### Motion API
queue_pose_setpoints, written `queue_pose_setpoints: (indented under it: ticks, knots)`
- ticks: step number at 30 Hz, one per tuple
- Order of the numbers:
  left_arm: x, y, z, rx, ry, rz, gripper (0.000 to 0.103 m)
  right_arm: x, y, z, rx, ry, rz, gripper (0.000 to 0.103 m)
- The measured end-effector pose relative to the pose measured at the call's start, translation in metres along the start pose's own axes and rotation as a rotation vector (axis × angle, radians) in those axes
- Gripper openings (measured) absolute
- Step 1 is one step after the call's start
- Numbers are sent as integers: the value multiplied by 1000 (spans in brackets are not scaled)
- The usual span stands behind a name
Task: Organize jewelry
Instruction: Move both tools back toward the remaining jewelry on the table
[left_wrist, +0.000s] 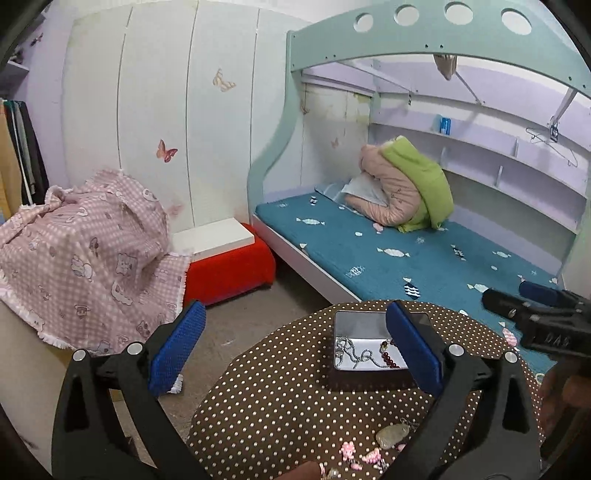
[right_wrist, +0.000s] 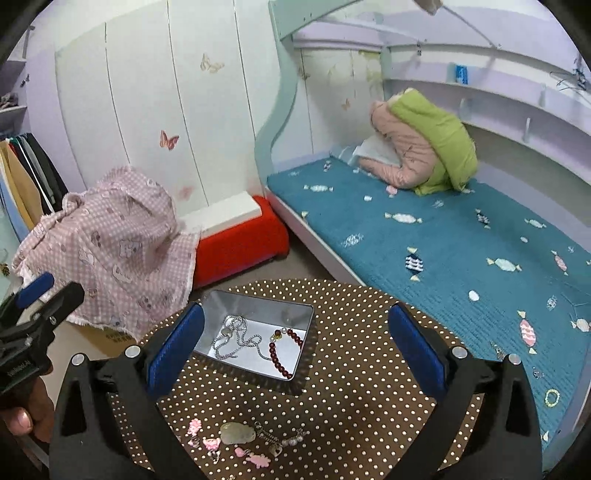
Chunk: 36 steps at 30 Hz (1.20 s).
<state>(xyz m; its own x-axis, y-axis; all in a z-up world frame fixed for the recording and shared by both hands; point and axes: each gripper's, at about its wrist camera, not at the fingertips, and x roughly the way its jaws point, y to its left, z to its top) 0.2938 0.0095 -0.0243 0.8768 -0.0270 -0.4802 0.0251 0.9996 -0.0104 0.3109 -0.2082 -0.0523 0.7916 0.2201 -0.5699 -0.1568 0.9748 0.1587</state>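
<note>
Round surface covered in brown cloth with white polka dots (right_wrist: 351, 369), standing beside a bed with a teal candy-print cover (right_wrist: 461, 240). On it, toward the far side: one rectangular silver metal tin (right_wrist: 236, 306), open-topped, holding a silver chain necklace (right_wrist: 236, 338) and a dark red bead bracelet (right_wrist: 282, 350), the two lying side by side on the tin's floor. On the near edge of the surface, loose: a pale grey-green stone pendant (right_wrist: 238, 432), small pink charms (right_wrist: 210, 441) around it, and a short silver beaded chain (right_wrist: 280, 439) just to its right. Left claw (left_wrist: 295, 339): blue-padded fingers spread wide apart, nothing between them, hovering over the surface's left edge with the tin partly behind its right finger. Right claw (right_wrist: 295, 347): fingers likewise wide apart and empty, above the surface, the tin just behind its left finger. Background: a pink checked cloth (right_wrist: 110, 243), a red stool (right_wrist: 240, 243) with a white board on top, folded pink and green bedding (right_wrist: 424, 147) on the bed.
</note>
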Motion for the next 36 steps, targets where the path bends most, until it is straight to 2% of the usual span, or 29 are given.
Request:
queue_pose_setpoints:
  ticks: [14, 25, 29, 33, 36]
  knots:
    - [-61, -8, -25, 37, -43, -4, 98, -75, 8, -23, 3, -115, -14, 96]
    - [-90, -11, -47, 46, -52, 1, 98, -98, 12, -56, -7, -123, -20, 96]
    - [-88, -3, -64, 45, -21, 28, 98, -93, 11, -70, 0, -92, -16, 96]
    - [-78, 5, -90, 30, 47, 36, 98, -82, 8, -82, 15, -49, -19, 96]
    - [-67, 3, -112, 59, 91, 50, 98, -76, 6, -87, 21, -29, -23, 96]
